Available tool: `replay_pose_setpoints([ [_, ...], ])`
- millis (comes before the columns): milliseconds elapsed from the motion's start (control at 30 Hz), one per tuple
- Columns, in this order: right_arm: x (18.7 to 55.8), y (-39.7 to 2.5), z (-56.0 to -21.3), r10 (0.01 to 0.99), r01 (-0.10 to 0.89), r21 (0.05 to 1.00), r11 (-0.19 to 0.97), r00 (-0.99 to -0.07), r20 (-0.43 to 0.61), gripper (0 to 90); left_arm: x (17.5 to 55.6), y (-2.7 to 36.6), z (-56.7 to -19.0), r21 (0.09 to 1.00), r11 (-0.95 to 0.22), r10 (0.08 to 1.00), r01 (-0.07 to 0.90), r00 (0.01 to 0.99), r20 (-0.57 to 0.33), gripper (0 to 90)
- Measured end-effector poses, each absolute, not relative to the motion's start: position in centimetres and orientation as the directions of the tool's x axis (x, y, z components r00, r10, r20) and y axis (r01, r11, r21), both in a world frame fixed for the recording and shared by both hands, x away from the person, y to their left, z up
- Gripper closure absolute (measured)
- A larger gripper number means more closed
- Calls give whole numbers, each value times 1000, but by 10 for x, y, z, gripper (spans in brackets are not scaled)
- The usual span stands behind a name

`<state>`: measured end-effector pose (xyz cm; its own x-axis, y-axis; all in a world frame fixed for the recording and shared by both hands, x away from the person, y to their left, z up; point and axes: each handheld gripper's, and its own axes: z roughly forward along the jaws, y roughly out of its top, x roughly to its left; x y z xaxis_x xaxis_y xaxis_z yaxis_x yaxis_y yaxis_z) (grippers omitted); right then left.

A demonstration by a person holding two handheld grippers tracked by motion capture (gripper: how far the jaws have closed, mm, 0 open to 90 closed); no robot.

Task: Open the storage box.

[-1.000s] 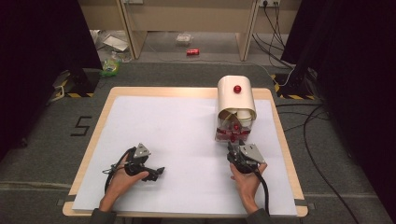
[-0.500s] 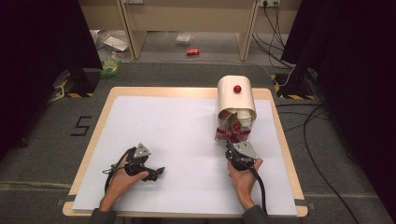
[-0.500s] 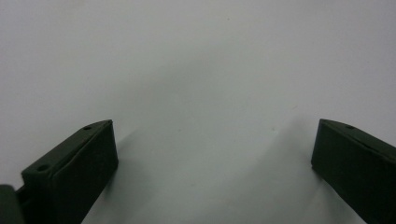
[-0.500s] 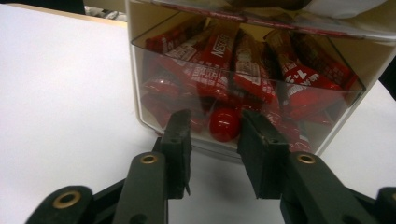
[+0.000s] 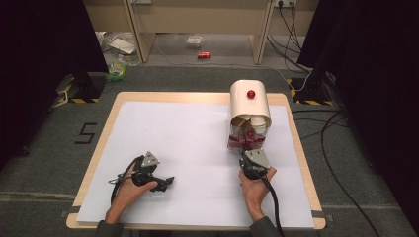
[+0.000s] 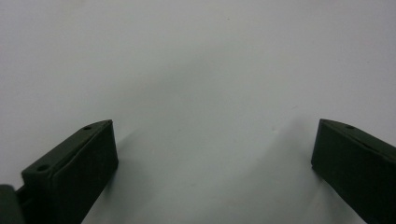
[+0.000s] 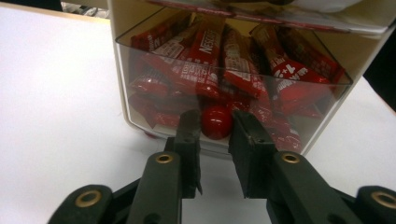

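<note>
A cream box (image 5: 247, 104) with a red button (image 5: 251, 93) on top stands at the table's back right. Its clear front drawer (image 7: 140, 70) holds several red sachets (image 7: 205, 51) and carries a round red knob (image 7: 216, 122). My right gripper (image 5: 248, 151) sits at the drawer front, and in the right gripper view the right gripper (image 7: 215, 128) has its jaws pressed against both sides of that knob. My left gripper (image 5: 167, 182) rests low over the white sheet at front left; the left gripper (image 6: 215, 154) is wide open with nothing between its jaws.
A white sheet (image 5: 197, 143) covers the wooden table (image 5: 108, 118). Paper cups (image 5: 257, 121) show in the box's upper opening. Cables (image 5: 326, 143) lie on the floor to the right, and a red can (image 5: 203, 55) lies beyond the table.
The right gripper has moved forward to the drawer and come up around the red knob. The left hand has stayed where it was.
</note>
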<state>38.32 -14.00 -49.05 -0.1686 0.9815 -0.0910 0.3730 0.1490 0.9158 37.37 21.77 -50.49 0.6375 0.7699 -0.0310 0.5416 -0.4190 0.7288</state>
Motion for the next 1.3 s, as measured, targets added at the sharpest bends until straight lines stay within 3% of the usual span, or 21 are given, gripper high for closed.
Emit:
replay_pose_setpoints([
  [200,384,-139,-491,986,377,919,119,-153,-65,729,374,218,-505,728,-420,770,542,637,-31,0],
  [767,383,-143,-490,971,373,907,194,-204,-124,740,374,218,-505,729,-418,770,542,637,-32,0],
  [1300,376,-143,-491,972,366,912,187,-206,-117,740,374,218,-505,730,-417,770,541,637,-32,0],
])
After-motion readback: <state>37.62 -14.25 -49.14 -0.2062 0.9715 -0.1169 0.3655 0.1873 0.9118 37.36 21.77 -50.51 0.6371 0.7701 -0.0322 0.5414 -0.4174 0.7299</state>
